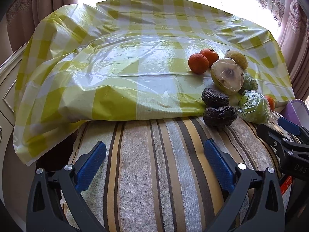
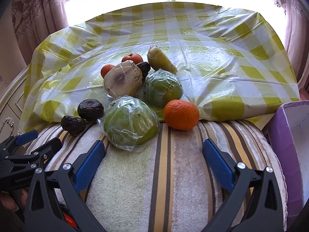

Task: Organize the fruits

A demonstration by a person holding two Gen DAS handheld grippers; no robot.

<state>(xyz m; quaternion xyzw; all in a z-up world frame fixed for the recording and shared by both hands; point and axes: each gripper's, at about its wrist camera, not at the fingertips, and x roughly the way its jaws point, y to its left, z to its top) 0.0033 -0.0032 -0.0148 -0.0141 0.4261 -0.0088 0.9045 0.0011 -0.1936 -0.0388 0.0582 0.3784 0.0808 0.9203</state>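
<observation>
A pile of fruit lies where the striped towel [image 2: 173, 174] meets the yellow checked plastic cloth [image 2: 212, 58]. In the right wrist view, a wrapped green fruit [image 2: 130, 122] is nearest, an orange [image 2: 181, 114] is to its right, and two dark wrinkled dates [image 2: 90, 109] [image 2: 73, 124] are to its left. Behind are a second wrapped green fruit [image 2: 163, 88], a wrapped cut half [image 2: 123, 81], a wrapped yellowish piece [image 2: 160, 60] and two more oranges [image 2: 132, 58]. My right gripper [image 2: 153, 150] is open and empty just short of the pile. My left gripper [image 1: 154, 151] is open and empty, with the pile [image 1: 227, 75] to its far right.
A purple box [image 2: 283, 135] stands at the right edge of the towel. A pale cabinet [image 1: 7, 89] is at the left, and curtains [image 2: 30, 19] and a bright window are behind. The other gripper shows at each view's side [image 1: 287, 141] [image 2: 25, 147].
</observation>
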